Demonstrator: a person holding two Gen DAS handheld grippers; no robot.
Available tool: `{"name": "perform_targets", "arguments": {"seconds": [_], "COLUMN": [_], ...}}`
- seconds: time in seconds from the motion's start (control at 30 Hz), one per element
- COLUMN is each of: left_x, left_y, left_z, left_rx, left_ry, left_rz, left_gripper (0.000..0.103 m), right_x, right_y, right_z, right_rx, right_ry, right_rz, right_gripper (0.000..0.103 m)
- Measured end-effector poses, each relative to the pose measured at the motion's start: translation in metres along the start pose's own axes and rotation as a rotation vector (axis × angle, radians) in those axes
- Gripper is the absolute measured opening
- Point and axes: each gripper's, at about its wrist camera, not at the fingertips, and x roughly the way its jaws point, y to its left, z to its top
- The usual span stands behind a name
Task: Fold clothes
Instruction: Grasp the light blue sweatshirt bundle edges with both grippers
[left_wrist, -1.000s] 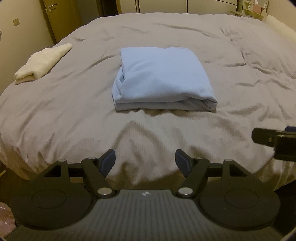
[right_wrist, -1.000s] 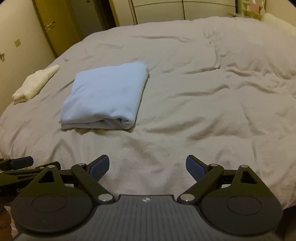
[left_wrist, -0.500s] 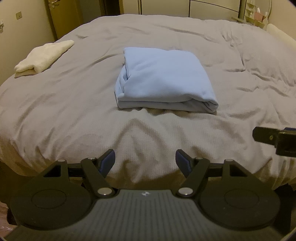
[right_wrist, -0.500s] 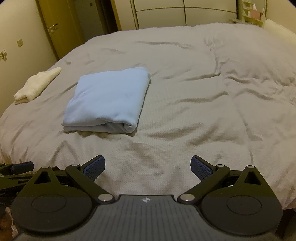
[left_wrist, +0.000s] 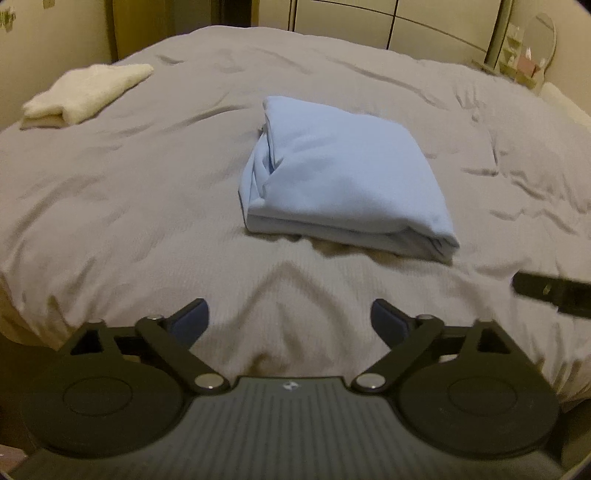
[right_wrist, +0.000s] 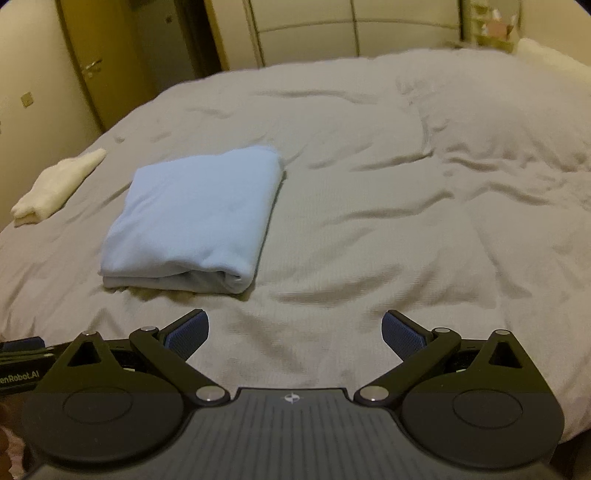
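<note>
Bed (left_wrist: 129, 206), grey duvet: folded blue garment (left_wrist: 347, 177) at centre, cream towel (left_wrist: 85, 92) at ten o'clock. Left hand-held gripper (left_wrist: 290, 319) opening, nothing between; right hand-held gripper (right_wrist: 295, 332) wide, empty. Risk: a careless nudge unfolds the loose left layers.

Folded garment (left_wrist: 347, 173), centre of the bed: plain pale blue, unpatterned. Bed cover (left_wrist: 129, 206): uniform greyish beige with a fine woven texture, darker in its creases. Small folded cloth (left_wrist: 86, 92), far left: cream white. Left hand-held gripper (left_wrist: 290, 321) and right hand-held gripper (right_wrist: 295, 330): matt black frames, ribbed dark grey body, dark blue pads (right_wrist: 186, 334) with a fine dotted grid. Walls (right_wrist: 29, 66) and wardrobe doors (right_wrist: 351, 26): pale yellow-cream.
</note>
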Motion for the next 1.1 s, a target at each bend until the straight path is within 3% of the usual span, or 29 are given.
{"name": "perform_targets", "arguments": {"seconds": [0.2, 0.37, 0.57, 0.73, 0.87, 1.0, 1.1], "left_x": [0.018, 0.040, 0.070, 0.093, 0.109, 0.115, 0.121], "left_y": [0.017, 0.038, 0.074, 0.089, 0.089, 0.083, 0.086], "left_z": [0.013, 0.033, 0.057, 0.072, 0.065, 0.050, 0.050], "left_rx": [-0.065, -0.151, -0.329, -0.411, -0.507, -0.600, -0.651], "left_ry": [0.019, 0.045, 0.067, 0.084, 0.133, 0.116, 0.084], "left_rz": [-0.051, -0.107, -0.261, -0.312, -0.392, -0.448, -0.442], "left_gripper": [0.099, 0.099, 0.099, 0.099, 0.099, 0.099, 0.099], "right_x": [0.027, 0.041, 0.076, 0.102, 0.119, 0.135, 0.142], "right_y": [-0.026, -0.047, -0.058, -0.070, -0.070, -0.070, -0.069], "right_z": [0.005, 0.015, 0.028, 0.044, 0.060, 0.070, 0.075], "right_rx": [0.155, 0.291, 0.370, 0.454, 0.455, 0.467, 0.462], "right_ry": [0.046, -0.013, 0.054, 0.078, 0.090, 0.097, 0.102], "right_rz": [0.188, 0.361, 0.395, 0.458, 0.462, 0.474, 0.480], "right_gripper": [0.103, 0.103, 0.103, 0.103, 0.102, 0.100, 0.100]}}
